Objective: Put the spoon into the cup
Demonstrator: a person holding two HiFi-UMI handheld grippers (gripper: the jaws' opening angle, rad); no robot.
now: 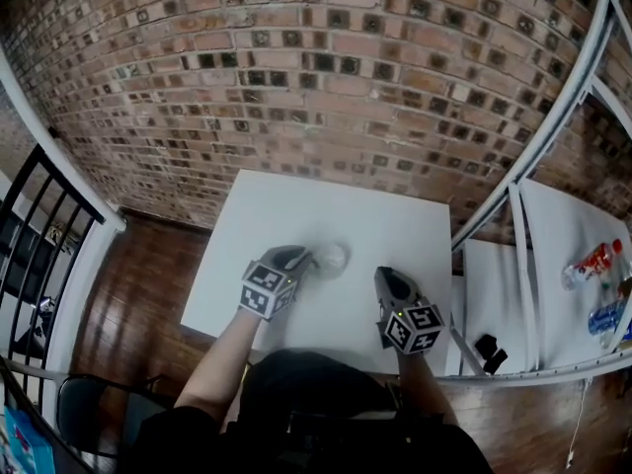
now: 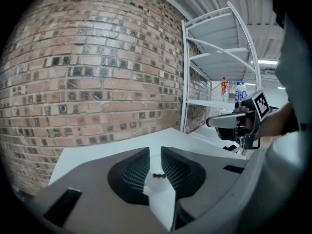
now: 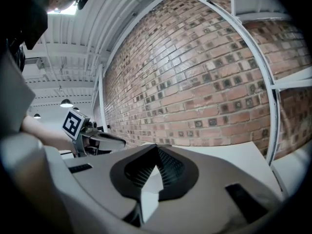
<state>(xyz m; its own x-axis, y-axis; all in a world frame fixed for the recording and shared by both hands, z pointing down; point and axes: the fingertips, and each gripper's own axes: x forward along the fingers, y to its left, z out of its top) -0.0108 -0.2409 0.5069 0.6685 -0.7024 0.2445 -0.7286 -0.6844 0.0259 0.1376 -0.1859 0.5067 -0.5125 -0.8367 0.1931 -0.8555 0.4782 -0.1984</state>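
Note:
On the white table (image 1: 296, 205), my left gripper (image 1: 308, 261) reaches forward with a small clear cup (image 1: 334, 257) at its tips. In the left gripper view that cup (image 2: 155, 167) sits between the two ribbed pads, its rim arching from one pad to the other, and the left gripper (image 2: 155, 156) is shut on it. A tiny dark speck shows inside the cup. I cannot make out a spoon in any view. My right gripper (image 1: 385, 276) rests to the right of the cup. Its tips (image 3: 156, 150) meet with nothing between them.
A brick wall (image 1: 326, 67) stands behind the table. A white metal rack (image 1: 513, 215) rises at the right, holding bottles (image 1: 592, 263) and a small black thing (image 1: 487, 349). A black railing (image 1: 39, 215) runs at the left over a wooden floor.

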